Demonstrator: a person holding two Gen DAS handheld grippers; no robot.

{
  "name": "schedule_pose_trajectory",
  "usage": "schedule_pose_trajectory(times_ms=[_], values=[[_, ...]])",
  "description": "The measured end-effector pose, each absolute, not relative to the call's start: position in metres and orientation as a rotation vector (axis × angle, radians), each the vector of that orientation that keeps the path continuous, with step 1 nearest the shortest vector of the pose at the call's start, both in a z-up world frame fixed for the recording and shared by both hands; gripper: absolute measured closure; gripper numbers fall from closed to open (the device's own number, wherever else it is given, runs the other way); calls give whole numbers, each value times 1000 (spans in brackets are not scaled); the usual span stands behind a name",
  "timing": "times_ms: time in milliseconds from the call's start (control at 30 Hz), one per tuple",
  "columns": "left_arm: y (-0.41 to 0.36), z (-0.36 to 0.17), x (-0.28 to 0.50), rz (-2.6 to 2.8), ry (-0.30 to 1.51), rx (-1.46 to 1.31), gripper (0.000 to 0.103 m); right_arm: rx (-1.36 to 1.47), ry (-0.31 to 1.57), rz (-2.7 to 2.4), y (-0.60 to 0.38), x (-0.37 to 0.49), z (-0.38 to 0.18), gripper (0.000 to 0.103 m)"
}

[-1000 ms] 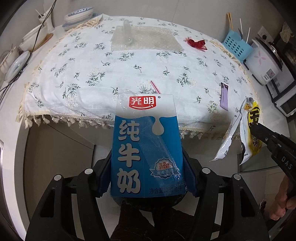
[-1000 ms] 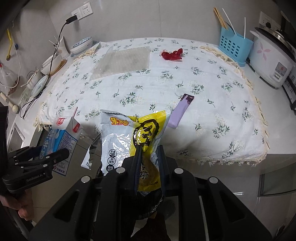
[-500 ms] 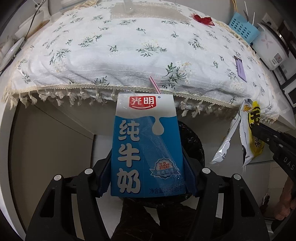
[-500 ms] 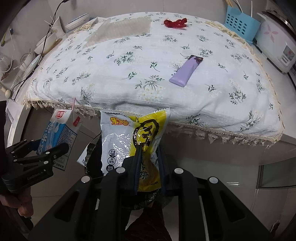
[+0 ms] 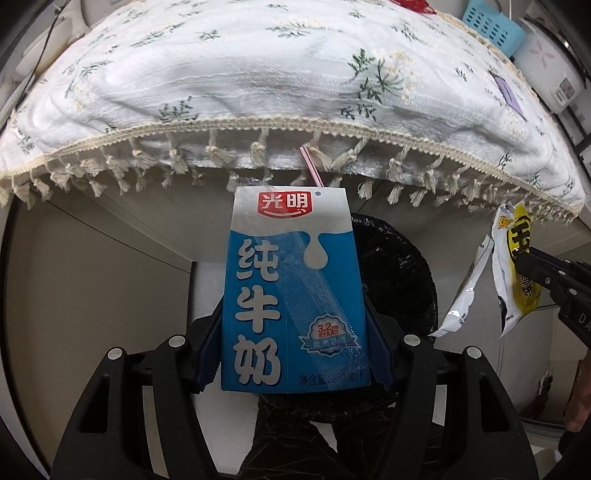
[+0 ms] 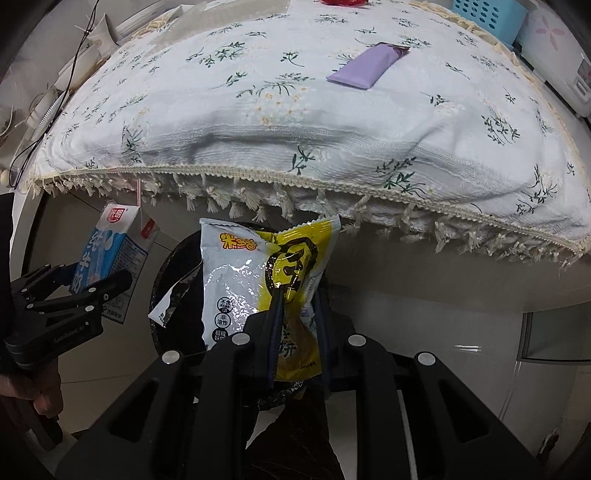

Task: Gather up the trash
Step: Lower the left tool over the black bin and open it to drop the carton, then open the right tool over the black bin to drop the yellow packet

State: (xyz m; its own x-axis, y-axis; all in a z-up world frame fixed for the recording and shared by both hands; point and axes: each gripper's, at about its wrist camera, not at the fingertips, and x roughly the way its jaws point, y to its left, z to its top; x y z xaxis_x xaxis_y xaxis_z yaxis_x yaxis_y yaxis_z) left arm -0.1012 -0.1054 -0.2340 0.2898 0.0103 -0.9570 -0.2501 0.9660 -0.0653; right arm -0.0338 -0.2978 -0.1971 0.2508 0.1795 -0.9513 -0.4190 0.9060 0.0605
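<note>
My left gripper (image 5: 293, 328) is shut on a blue and white milk carton (image 5: 291, 291) with a pink straw, held upright below the table edge. The carton also shows in the right wrist view (image 6: 110, 251). My right gripper (image 6: 297, 295) is shut on a yellow and silver snack wrapper (image 6: 258, 280), also seen in the left wrist view (image 5: 513, 266). A bin lined with a black bag (image 5: 399, 273) stands on the floor behind the carton; in the right wrist view the bin (image 6: 173, 291) lies behind the wrapper. A purple wrapper (image 6: 365, 68) lies on the table.
The table with a white flowered cloth (image 6: 295, 129) and tasselled fringe overhangs the bin. A red scrap (image 6: 345, 2), a blue basket (image 6: 484, 14) and a rice cooker (image 6: 554, 55) sit at the far side. Cables and dishes lie at the far left (image 6: 74, 55).
Both grippers have dropped lower, from table height to below the table edge, with carton and wrapper still held. The black bin has come into view behind them.
</note>
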Motion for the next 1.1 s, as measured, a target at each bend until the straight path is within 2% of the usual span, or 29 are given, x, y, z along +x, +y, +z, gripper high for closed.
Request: schedule_pose_trajectory(times_ms=[367, 667, 767, 1100], values=[[-133, -265, -94, 102, 1318, -170, 40, -199, 1279, 356, -330, -35, -202, 87], [-153, -263, -86, 32, 1303, -145, 38, -189, 1295, 333, -343, -34, -206, 87], [-151, -260, -86, 39, 1287, -151, 34, -186, 1297, 341, -346, -34, -206, 87], [-111, -234, -92, 87, 1231, -236, 10, -209, 1312, 395, -312, -29, -219, 87]])
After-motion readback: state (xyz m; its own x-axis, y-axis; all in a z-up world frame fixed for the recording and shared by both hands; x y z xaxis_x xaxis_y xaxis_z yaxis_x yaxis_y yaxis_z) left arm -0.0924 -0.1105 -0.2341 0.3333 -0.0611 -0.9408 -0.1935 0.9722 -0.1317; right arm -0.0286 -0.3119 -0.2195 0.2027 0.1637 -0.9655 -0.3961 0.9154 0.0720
